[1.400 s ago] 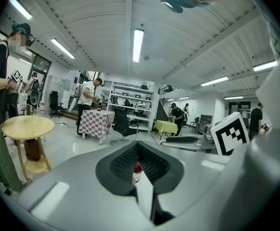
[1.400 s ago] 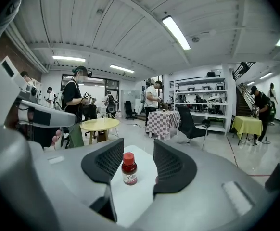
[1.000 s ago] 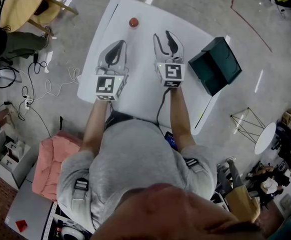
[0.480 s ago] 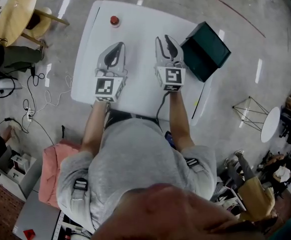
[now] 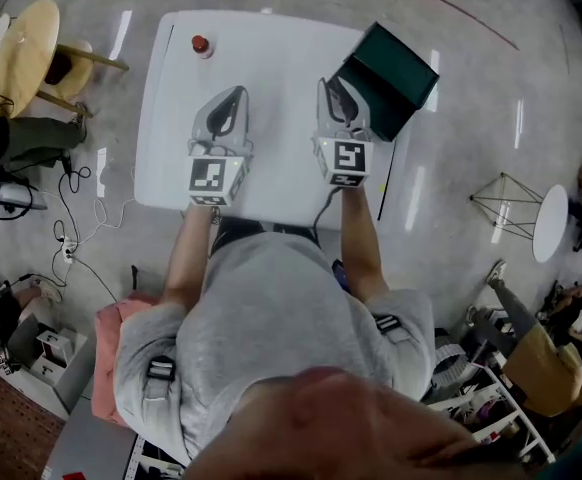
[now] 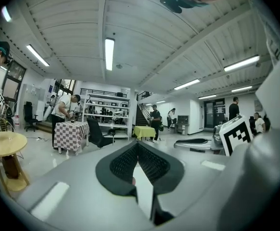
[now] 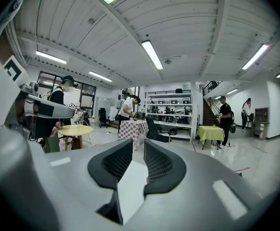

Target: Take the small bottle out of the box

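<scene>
Both empty: left gripper pressed together, right gripper just closing, narrowly apart; small bottle stands outside box at table corner; my stray sweep could topple it.

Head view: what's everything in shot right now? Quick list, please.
table: 1, white, centre
bottle: 1, red cap, table's far left corner
box: 1, dark green, table's far right corner
round table: 1, yellow, floor far left
cloth: 1, pink, floor lower left
cables: several, pale and dark, floor left
wire stand: 1, pale, floor right
left gripper: 1, grey, over table, jaws shut, empty
right gripper: 1, grey, beside box, jaws have just been closing, narrow gap, nothing between
</scene>
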Demonstrator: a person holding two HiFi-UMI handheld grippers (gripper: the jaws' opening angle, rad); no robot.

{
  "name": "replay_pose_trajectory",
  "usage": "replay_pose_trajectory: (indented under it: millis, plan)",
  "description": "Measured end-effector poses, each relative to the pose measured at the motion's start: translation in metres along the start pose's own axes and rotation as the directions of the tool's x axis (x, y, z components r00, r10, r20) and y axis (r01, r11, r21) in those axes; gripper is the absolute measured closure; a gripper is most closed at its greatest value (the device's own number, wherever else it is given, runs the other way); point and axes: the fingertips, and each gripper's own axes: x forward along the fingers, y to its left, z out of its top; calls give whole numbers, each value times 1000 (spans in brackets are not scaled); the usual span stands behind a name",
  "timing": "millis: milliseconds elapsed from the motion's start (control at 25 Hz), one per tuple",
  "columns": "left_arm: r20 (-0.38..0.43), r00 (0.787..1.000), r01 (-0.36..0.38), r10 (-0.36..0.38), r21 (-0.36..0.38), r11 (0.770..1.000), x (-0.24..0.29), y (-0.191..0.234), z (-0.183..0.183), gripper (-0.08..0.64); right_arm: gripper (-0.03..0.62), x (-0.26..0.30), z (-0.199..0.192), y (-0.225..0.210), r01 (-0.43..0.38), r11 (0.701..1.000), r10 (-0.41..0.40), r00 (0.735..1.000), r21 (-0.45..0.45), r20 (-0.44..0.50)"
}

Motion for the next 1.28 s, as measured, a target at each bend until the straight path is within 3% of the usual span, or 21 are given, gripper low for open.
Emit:
replay_pose_trajectory:
  millis: [520,1280]
  plan:
    - [17,997,69,-69,28,997,-8,-63,2,549,571,-70,-2,-41,90,996,-90,996,-9,30]
    - [-8,999,35,-35,18,999,-55,-101,-33,549,589,-148,-35,-42,84,996,-84,996,-15,17]
